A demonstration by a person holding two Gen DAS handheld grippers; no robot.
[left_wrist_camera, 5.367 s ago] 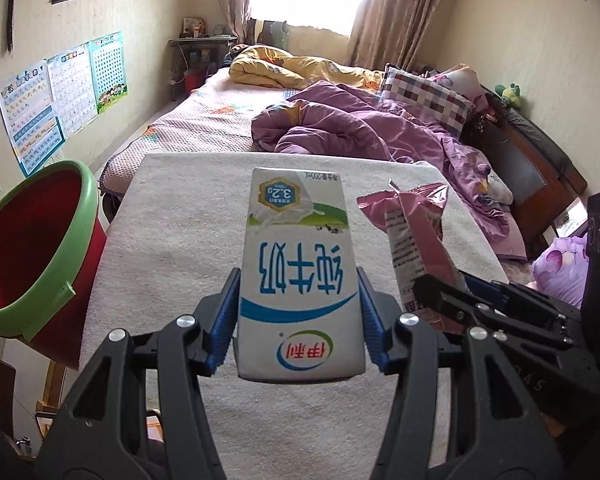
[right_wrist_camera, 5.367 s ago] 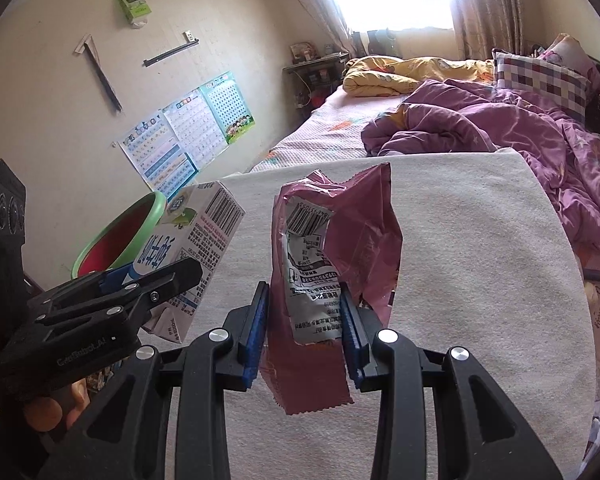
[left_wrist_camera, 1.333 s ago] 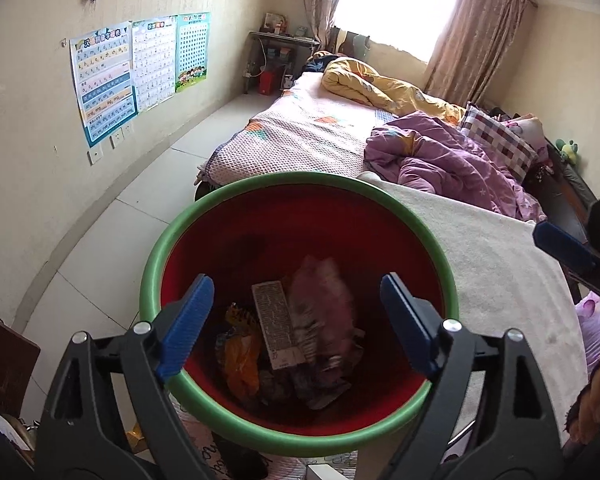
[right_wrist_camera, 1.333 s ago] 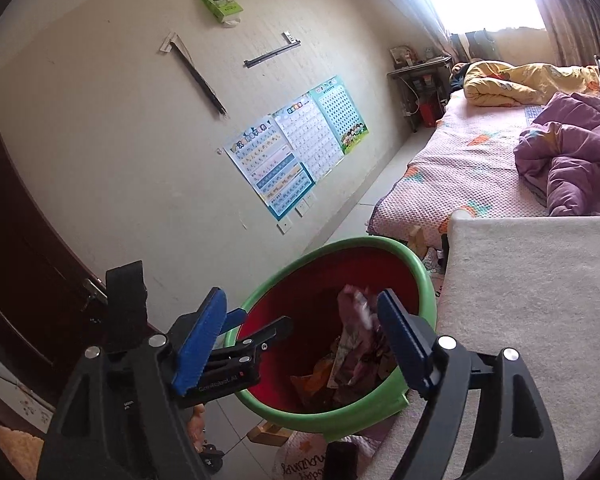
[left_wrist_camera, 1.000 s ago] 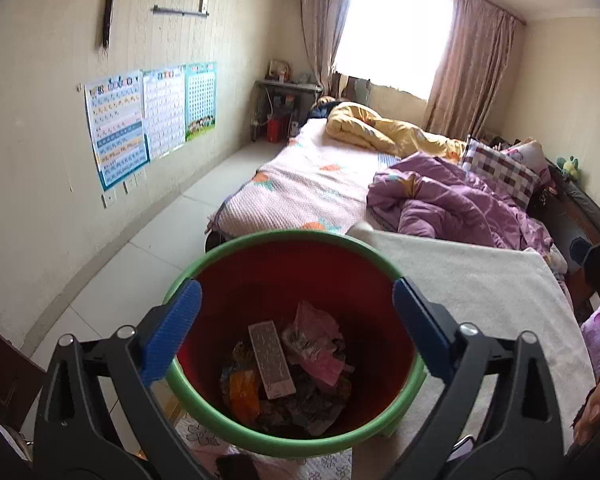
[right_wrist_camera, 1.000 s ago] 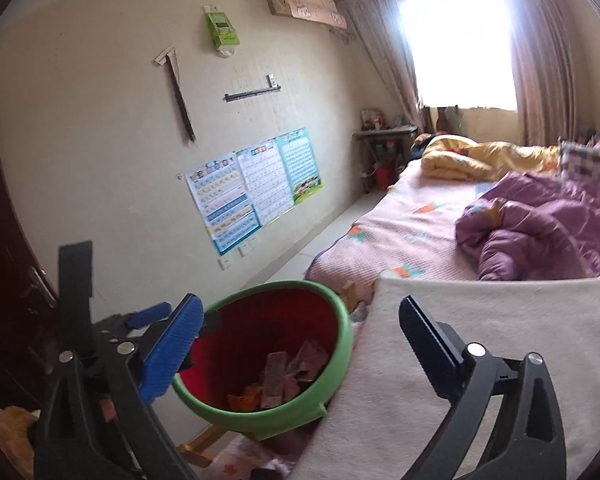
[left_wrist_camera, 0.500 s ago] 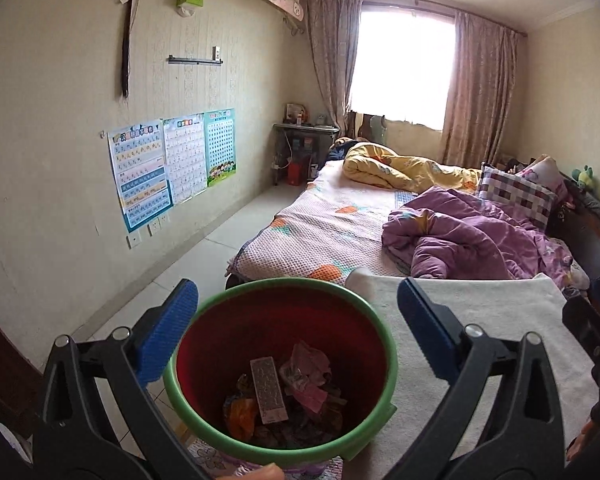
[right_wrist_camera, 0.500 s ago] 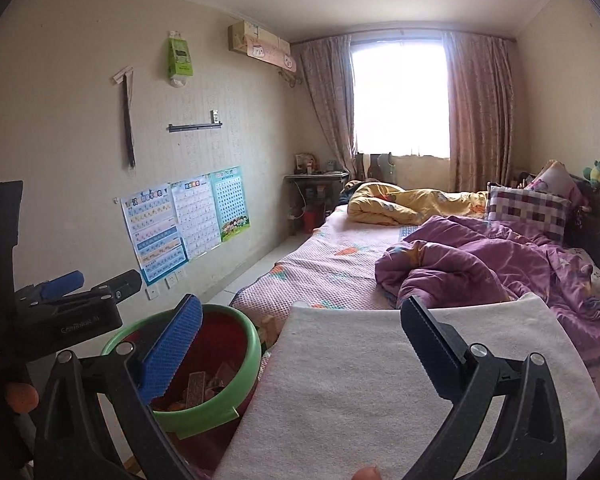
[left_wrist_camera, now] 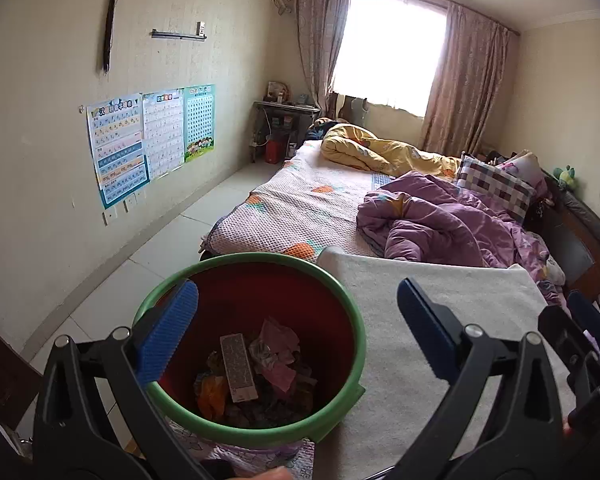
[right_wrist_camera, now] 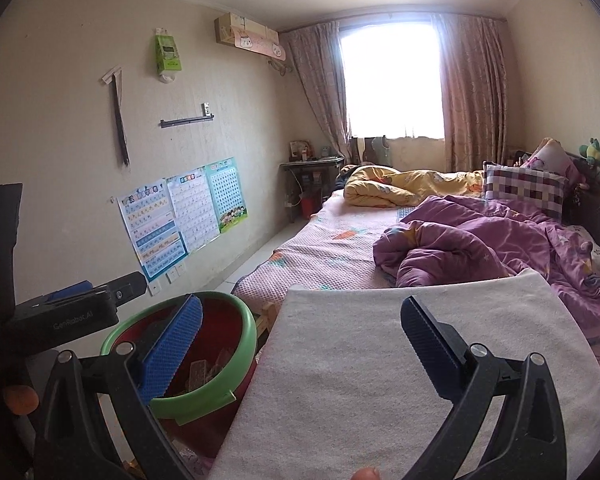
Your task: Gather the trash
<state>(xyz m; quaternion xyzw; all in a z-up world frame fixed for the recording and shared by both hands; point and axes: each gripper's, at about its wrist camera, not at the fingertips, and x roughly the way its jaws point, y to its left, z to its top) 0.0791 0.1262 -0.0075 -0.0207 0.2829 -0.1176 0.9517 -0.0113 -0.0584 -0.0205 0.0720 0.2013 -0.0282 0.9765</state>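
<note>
Trash (left_wrist_camera: 260, 368) lies in the bottom of the red bin with the green rim (left_wrist_camera: 340, 292), which stands at the left edge of the cloth-covered table (left_wrist_camera: 440, 288). We hold the left gripper (left_wrist_camera: 296, 324) above the bin, tilted down into it, jaws wide apart and empty. We hold the right gripper (right_wrist_camera: 300, 332) more level, over the table's near left part, jaws likewise spread with nothing between them.

The left wrist view looks straight into the bin: a grey carton (left_wrist_camera: 238, 366) lies flat among pink wrappers (left_wrist_camera: 278, 350) and something orange (left_wrist_camera: 212, 394). The right wrist view shows only the bin's rim (right_wrist_camera: 236, 368) and a sliver of its contents, plus the left gripper's body (right_wrist_camera: 72, 312) at the left edge.

A fingertip (left_wrist_camera: 268, 474) is cut off at the bottom of the left wrist view. The darker scraps under the carton are too dim to identify.
</note>
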